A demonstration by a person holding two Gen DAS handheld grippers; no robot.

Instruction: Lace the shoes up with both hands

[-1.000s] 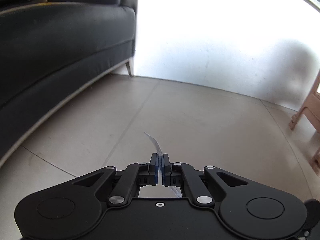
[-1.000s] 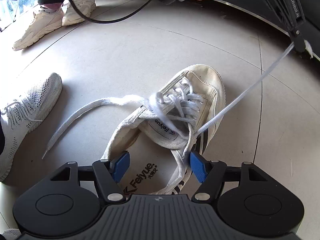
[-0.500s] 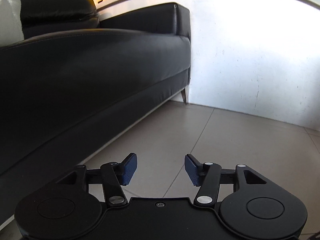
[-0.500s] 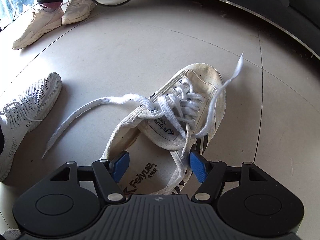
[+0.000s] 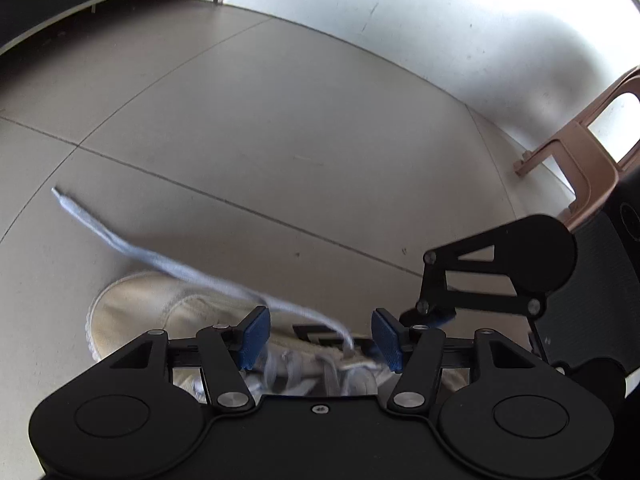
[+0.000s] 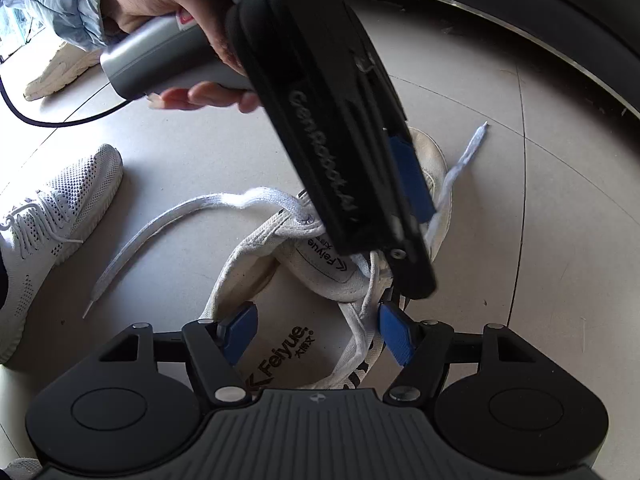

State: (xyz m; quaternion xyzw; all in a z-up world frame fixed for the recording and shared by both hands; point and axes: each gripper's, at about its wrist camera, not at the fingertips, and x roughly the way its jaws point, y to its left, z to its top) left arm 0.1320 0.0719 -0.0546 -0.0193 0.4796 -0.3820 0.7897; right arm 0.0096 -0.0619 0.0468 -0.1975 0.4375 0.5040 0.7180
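Observation:
A cream canvas shoe lies on the floor, also in the left wrist view. One white lace end trails left. The other lace end lies loose past the toe, and shows in the left wrist view. My left gripper is open and empty, just above the laced part of the shoe; it shows in the right wrist view. My right gripper is open and empty over the shoe's heel opening; it shows in the left wrist view.
A person's white mesh sneaker is at the left, another sneaker farther back. A black sofa base curves behind. A brown plastic stool stands at the right by the white wall.
My left gripper opened and let go of the lace, then swung down over the shoe. The freed lace end dropped to the floor past the toe. My right gripper stayed put.

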